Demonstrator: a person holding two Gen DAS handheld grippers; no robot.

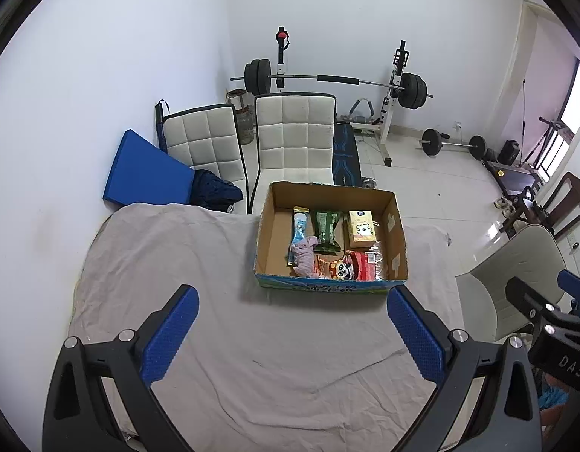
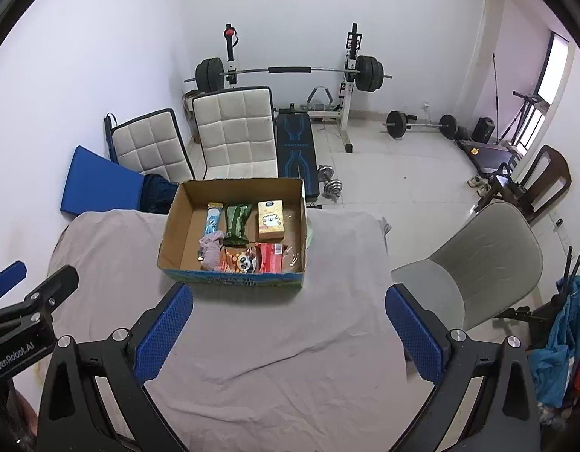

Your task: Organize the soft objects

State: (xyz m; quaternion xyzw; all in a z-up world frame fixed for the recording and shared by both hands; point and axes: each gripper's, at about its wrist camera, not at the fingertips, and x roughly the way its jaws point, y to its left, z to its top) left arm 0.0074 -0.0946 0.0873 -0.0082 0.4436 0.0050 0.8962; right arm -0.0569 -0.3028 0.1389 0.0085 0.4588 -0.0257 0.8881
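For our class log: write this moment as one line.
open brown cardboard box: soft packets inside | left gripper: open, empty | right gripper: open, empty

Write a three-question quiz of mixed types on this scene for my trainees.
1. True or false: the left tongs grip the crumpled pink cloth.
2. What lies right of the dark green foil packet in the open brown cardboard box? A) yellow bear-print carton B) dumbbell C) blue cushion
3. Fill in: the box stands on a wrinkled grey ___.

Key: 1 false, both tongs, also the right tongs, open and empty; 2 A; 3 sheet.
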